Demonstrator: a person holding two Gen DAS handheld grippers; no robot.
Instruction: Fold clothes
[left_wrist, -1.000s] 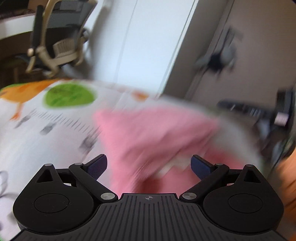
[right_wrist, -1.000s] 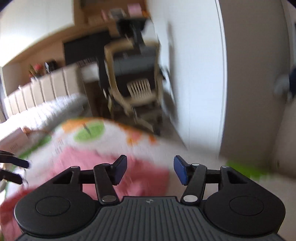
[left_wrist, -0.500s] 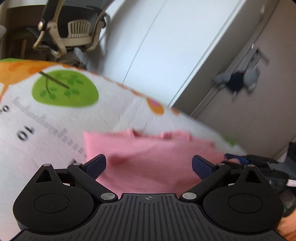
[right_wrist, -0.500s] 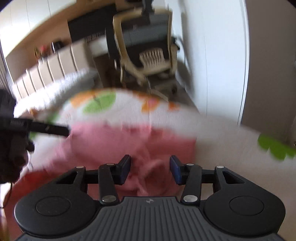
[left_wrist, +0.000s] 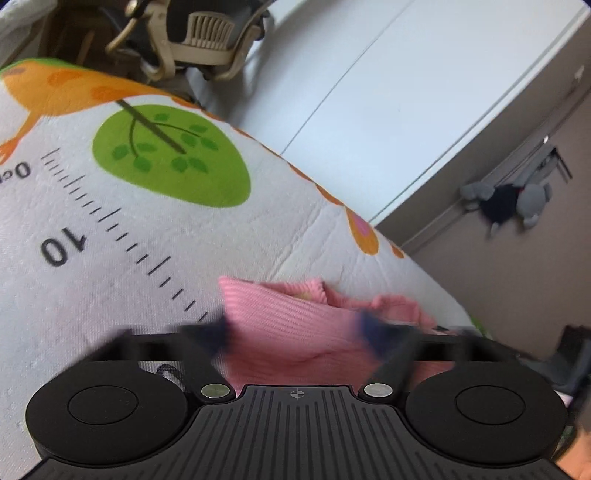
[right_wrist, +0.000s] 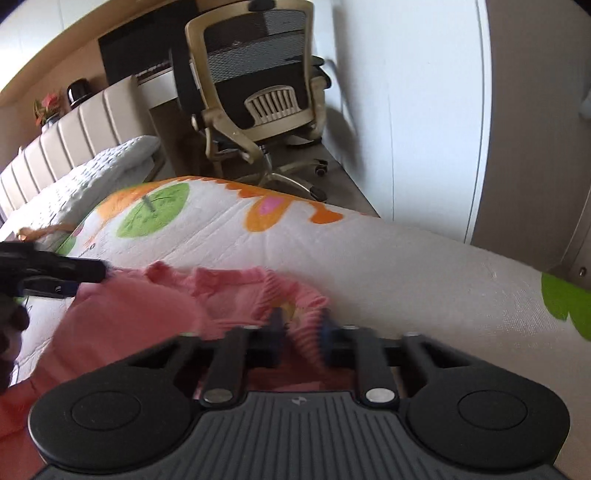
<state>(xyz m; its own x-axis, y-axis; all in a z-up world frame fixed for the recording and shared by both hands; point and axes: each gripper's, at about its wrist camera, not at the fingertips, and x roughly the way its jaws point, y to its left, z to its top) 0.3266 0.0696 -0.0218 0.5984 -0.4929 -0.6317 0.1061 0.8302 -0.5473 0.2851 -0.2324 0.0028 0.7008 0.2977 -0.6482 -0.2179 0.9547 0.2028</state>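
A pink ribbed-knit garment (left_wrist: 295, 332) lies rumpled on a quilted white bed cover (left_wrist: 155, 258) printed with green leaf ovals, orange shapes and a black ruler scale, close to the cover's edge that faces the white wardrobe doors (left_wrist: 388, 110). Its frilled hem (right_wrist: 295, 291) bunches in soft ridges, and a printed patch shows just inside. The left gripper (left_wrist: 295, 332) hovers over the garment's flat ribbed panel with its blue-padded fingers (left_wrist: 214, 334) spread wide and blurred, nothing pinched between them. The right gripper (right_wrist: 301, 326) has its fingers drawn close together on a fold of the frilled hem, though blur hides how firm the pinch is. Beyond the bed stands a mesh-backed office chair (right_wrist: 258, 92) with a beige frame.
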